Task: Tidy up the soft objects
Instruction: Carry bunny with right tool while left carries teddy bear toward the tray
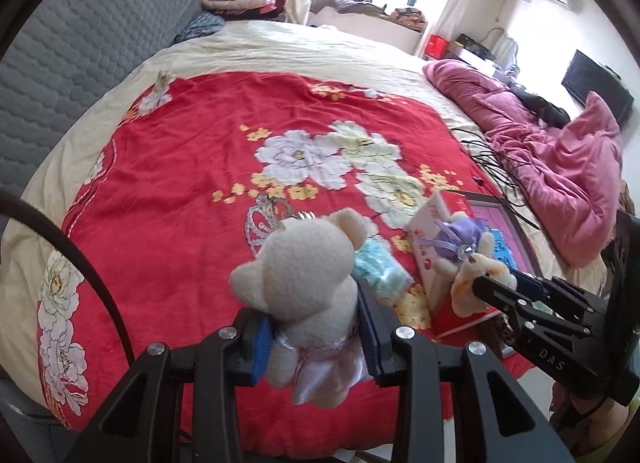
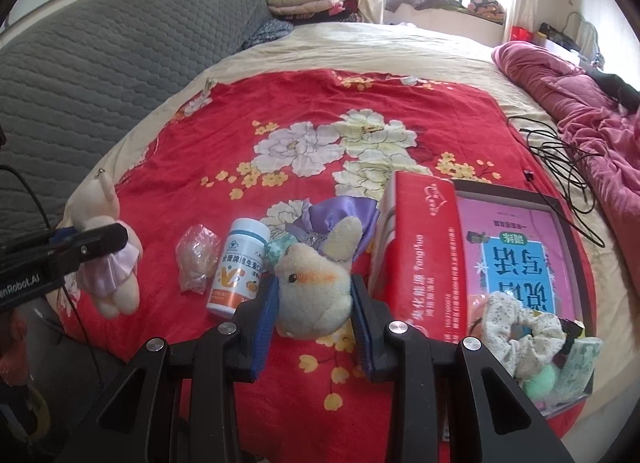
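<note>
Two plush toys are up off the bed (image 1: 168, 191) at once, so I have two grips to lose. My left hand-held gripper (image 1: 316, 339) is clamped on the white bear (image 1: 308, 283) at its waist; my right hand-held gripper (image 2: 314, 299) pinches the cream bear (image 2: 316, 287) by its head, its purple skirt (image 2: 340, 211) trailing. I reckon the skirt could snag the red carton (image 2: 420, 255) or knock over the pill bottle (image 2: 236, 267) on the way to the box (image 2: 560, 199).
</note>
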`<state>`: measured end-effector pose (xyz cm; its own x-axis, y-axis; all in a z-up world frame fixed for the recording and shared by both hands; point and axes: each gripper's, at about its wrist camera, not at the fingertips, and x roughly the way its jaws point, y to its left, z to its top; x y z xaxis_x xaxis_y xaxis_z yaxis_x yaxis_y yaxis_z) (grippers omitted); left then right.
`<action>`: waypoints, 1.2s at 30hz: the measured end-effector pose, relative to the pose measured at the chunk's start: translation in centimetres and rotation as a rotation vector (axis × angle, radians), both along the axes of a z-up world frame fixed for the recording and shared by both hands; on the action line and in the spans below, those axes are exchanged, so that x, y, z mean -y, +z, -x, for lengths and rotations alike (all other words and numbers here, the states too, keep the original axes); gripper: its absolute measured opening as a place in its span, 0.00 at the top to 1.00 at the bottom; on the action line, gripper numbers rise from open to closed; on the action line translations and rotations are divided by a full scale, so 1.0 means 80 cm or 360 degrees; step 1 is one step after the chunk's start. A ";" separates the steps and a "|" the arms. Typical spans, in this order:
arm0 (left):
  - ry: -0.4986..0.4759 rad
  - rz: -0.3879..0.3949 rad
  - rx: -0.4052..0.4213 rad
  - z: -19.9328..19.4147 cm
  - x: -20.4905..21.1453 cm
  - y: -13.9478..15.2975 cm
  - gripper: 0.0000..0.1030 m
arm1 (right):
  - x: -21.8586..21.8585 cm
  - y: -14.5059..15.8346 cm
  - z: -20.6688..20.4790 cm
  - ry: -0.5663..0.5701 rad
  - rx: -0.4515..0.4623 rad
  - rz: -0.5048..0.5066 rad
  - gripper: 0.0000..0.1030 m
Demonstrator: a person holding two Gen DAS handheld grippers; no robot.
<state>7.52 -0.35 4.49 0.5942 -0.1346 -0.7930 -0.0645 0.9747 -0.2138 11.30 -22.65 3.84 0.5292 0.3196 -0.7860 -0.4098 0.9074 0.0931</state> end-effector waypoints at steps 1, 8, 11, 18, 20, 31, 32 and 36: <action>-0.0012 0.0000 0.0005 0.002 0.005 0.003 0.64 | 0.005 0.002 0.001 -0.0008 0.0004 -0.0010 0.65; -0.0094 -0.0005 0.0032 0.009 0.040 0.019 0.64 | 0.038 0.017 0.015 -0.0069 0.0053 -0.0051 0.65; -0.0151 -0.0004 0.0044 0.009 0.061 0.024 0.64 | 0.054 0.023 0.019 -0.0105 0.0068 -0.0076 0.65; -0.0315 0.0013 0.0079 0.004 0.128 0.037 0.63 | 0.110 0.036 0.027 -0.0235 0.0110 -0.0104 0.65; -0.0355 0.0025 0.0083 0.002 0.144 0.039 0.63 | 0.133 0.041 0.029 -0.0290 0.0127 -0.0110 0.65; -0.0569 0.0028 0.0103 -0.007 0.230 0.043 0.63 | 0.244 0.055 0.048 -0.0558 0.0186 -0.0132 0.66; -0.0584 0.0022 0.0105 -0.008 0.236 0.043 0.63 | 0.250 0.055 0.048 -0.0572 0.0186 -0.0129 0.66; -0.0638 0.0014 0.0094 -0.014 0.260 0.039 0.63 | 0.268 0.052 0.052 -0.0612 0.0185 -0.0137 0.66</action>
<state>8.64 -21.15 7.60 0.5376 -0.3715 -0.7570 0.3329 0.9183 -0.2142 7.15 -44.11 8.02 0.7067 0.1430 -0.6929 -0.0543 0.9874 0.1484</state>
